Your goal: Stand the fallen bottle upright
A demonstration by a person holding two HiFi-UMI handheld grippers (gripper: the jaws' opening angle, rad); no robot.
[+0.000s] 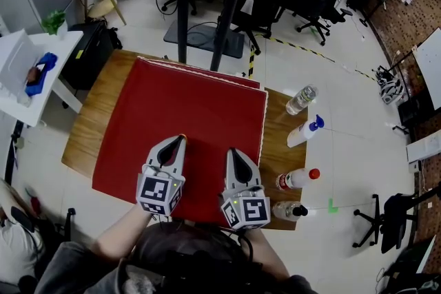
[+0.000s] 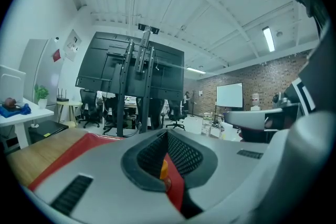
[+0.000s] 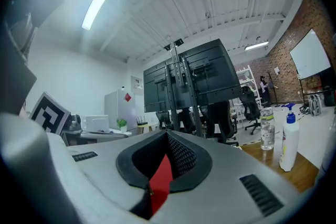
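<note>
Nearest the head camera are the person's forearms, with a gripper in each hand held low over the near edge of the red mat that covers most of the wooden table.

On the left, the left gripper has its jaws pressed together on nothing; only a sliver of mat shows through them in its own view. Just beside it, the right gripper points the same way, with its jaws also drawn together and empty.

Further right, well apart from both grippers, four bottles stand in a row on the bare strip of wood past the mat's right edge:
- a clear water bottle at the far end
- a white spray bottle with a blue head
- a red-capped bottle
- a black-capped bottle at the near corner

The right gripper view shows the water bottle and the spray bottle upright. The two nearer ones are seen only from steeply above, so whether either lies on its side cannot be told.

The task looks hardly begun — no bottle is touched or gripped. What remains is everything: opening a gripper, reaching right to the fallen bottle, gripping it and setting it on its base.
</note>
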